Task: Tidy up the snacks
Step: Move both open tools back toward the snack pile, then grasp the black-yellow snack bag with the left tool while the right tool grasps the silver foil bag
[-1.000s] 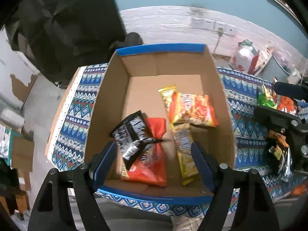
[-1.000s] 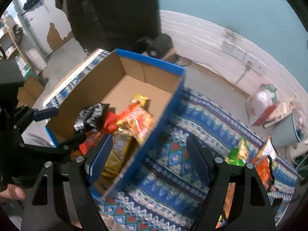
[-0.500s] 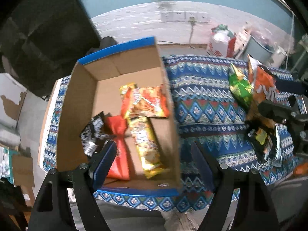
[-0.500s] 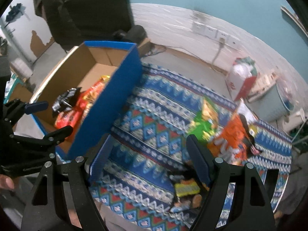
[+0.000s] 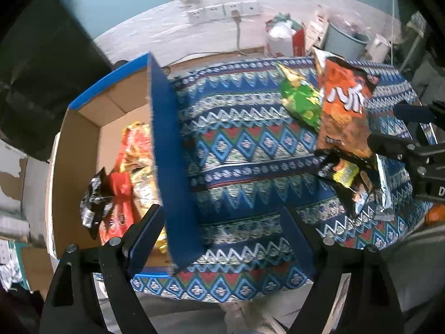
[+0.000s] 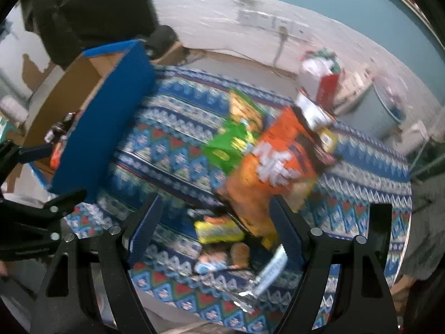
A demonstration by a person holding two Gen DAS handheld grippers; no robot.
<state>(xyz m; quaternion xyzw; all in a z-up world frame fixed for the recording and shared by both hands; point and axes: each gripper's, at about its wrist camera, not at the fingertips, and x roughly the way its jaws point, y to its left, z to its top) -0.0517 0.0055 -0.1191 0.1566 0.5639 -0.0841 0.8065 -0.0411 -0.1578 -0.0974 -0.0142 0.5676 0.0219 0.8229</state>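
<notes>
The loose snacks lie in a pile at the right of the desk: an orange bag overlapping a green bag, with a small dark packet nearest. These look light, crinkly and easily crushed, the foil probably slick, so a flat sealed edge seems the best place to pinch. At the left, the box holds a black packet, a red one and others. The right hand-held gripper hangs wide open and empty over the dark packet; the left hand-held gripper is equally open, holding nothing.
</notes>
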